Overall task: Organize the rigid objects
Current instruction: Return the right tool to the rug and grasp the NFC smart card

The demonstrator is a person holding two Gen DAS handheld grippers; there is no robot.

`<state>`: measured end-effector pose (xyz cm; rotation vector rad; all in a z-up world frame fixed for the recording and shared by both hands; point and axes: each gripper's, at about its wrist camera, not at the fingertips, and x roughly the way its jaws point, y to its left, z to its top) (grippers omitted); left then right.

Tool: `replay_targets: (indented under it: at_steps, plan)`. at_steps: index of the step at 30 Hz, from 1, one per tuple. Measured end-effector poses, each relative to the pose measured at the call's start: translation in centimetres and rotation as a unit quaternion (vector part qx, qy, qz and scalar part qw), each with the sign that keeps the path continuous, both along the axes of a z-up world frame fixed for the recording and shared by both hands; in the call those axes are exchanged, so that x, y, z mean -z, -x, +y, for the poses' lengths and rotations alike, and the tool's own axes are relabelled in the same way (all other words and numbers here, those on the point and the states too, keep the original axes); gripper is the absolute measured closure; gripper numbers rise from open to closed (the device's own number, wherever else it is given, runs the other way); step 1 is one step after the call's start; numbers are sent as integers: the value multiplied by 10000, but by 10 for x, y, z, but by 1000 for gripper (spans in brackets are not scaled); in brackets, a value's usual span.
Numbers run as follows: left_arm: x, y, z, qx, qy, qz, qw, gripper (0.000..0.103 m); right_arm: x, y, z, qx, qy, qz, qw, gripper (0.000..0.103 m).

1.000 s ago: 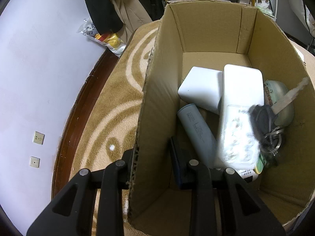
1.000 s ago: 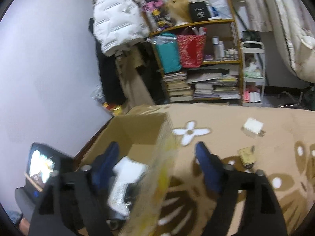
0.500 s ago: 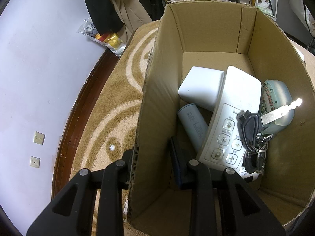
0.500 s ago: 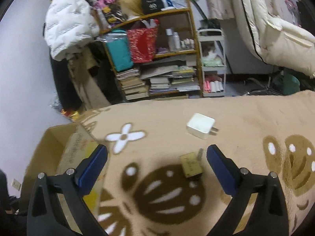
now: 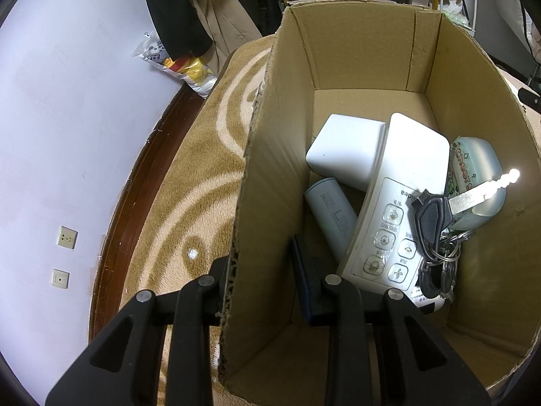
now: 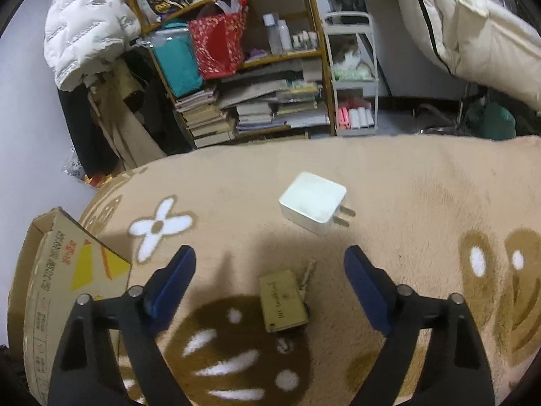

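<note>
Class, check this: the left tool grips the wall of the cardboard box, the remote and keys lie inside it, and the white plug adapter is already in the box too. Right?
Not quite. The white plug adapter is not in the cardboard box; the right wrist view shows it lying on the carpet, beyond the open right tool. The rest stands: the left tool grips the box wall, with the remote and keys inside.

We cannot see the lower end of the remote (image 5: 399, 203), hidden behind the left fingers (image 5: 304, 270). The cardboard box (image 6: 50, 270) is cut off by the right view's edge, and print on the tag (image 6: 282, 299) is too small to read.
</note>
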<state>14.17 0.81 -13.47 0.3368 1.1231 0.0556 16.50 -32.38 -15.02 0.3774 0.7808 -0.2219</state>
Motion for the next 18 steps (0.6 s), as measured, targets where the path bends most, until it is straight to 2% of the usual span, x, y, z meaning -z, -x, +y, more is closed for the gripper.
replay_targets:
  at_steps: [4, 8, 12, 14, 15, 16, 18]
  plan:
    - [-1, 1, 0, 0, 0, -7, 10000, 76, 11, 0, -3, -18, -159, 138, 9998, 18]
    - [-1, 4, 1, 3, 2, -16, 10000, 76, 21, -2, 1, -153, -125, 317, 9993, 28]
    - [-1, 4, 1, 2, -2, -17, 10000, 76, 34, -5, 7, -368, -158, 559, 9976, 45]
    - [-1, 5, 2, -1, 0, -21, 10000, 75, 38, -5, 13, -397, 187, 728, 9964, 57]
    - [-1, 5, 2, -3, 4, -22, 10000, 75, 38, -4, 16, -420, 368, 781, 9954, 68]
    - [-1, 5, 3, 1, 1, -20, 10000, 75, 36, -3, 17, -434, 423, 783, 9951, 72]
    - [-2, 5, 3, -2, 3, -25, 10000, 75, 33, -1, 16, -417, 392, 759, 9955, 72]
